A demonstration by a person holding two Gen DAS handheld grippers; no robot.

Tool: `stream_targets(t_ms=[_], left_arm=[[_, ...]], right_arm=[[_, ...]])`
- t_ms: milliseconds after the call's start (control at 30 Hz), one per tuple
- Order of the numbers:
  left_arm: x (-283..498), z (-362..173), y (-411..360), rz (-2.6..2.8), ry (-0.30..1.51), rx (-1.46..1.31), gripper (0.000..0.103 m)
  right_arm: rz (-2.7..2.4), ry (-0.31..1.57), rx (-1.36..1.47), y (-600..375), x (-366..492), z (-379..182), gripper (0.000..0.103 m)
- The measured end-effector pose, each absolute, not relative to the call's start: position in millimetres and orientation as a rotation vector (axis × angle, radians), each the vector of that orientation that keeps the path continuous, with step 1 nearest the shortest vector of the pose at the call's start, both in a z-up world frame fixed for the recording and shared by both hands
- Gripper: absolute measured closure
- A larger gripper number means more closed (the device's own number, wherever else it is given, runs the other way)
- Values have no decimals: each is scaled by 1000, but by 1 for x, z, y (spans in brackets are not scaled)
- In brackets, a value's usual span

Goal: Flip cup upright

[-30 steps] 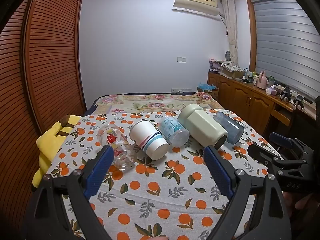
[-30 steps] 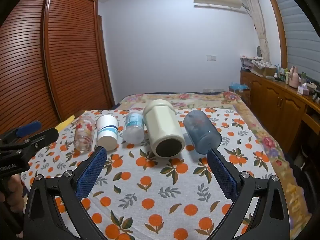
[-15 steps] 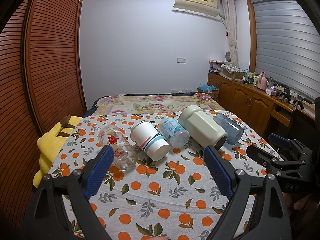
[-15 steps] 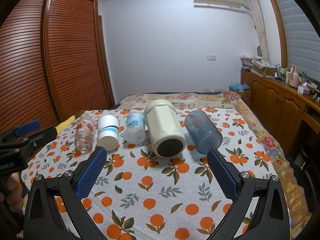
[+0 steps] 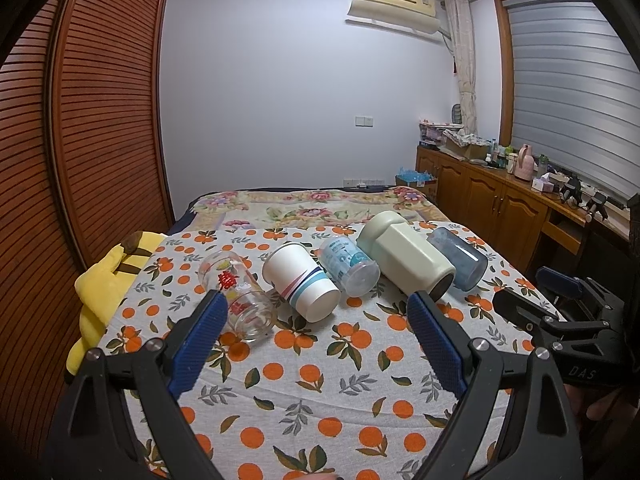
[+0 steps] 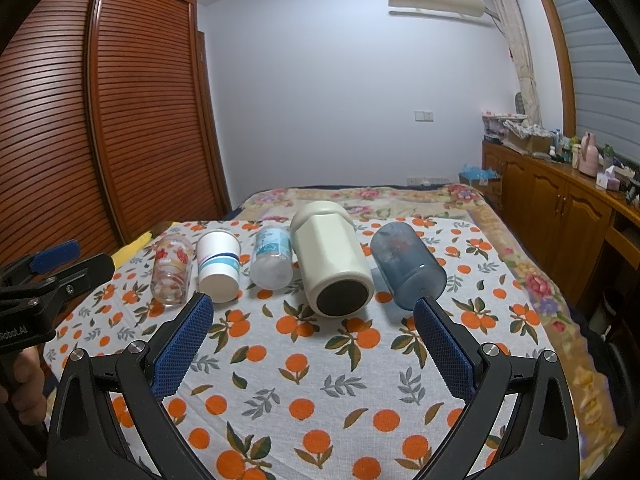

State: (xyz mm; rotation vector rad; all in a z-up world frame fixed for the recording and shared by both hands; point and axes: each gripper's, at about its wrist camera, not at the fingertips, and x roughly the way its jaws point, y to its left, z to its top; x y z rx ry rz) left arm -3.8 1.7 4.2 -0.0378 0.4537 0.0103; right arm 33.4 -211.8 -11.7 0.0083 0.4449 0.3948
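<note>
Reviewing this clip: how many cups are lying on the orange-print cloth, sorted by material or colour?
Clear printed glass: 1
White paper cup: 1
Clear plastic cup with blue label: 1
Cream cup: 1
Blue translucent cup: 1
Total: 5, all on their sides.

The premises were a domestic bedroom. A bed [image 5: 312, 208] with a floral cover occupied the floor, partly overlaid by an orange-print cloth [image 6: 320, 360]. A louvred wooden wardrobe [image 6: 120, 120] lined one wall, a wall-mounted air conditioner [image 5: 392, 4] hung above, and a wooden sideboard [image 5: 500, 208] carried household clutter beside a shuttered window [image 5: 568, 92].
</note>
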Motion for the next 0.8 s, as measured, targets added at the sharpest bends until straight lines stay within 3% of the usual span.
stream_targets(t_ms=[800], left_arm=[[-6,9,5,9,452,-41,11]], right_arm=[[395,449,11,-212,33,-13,1]])
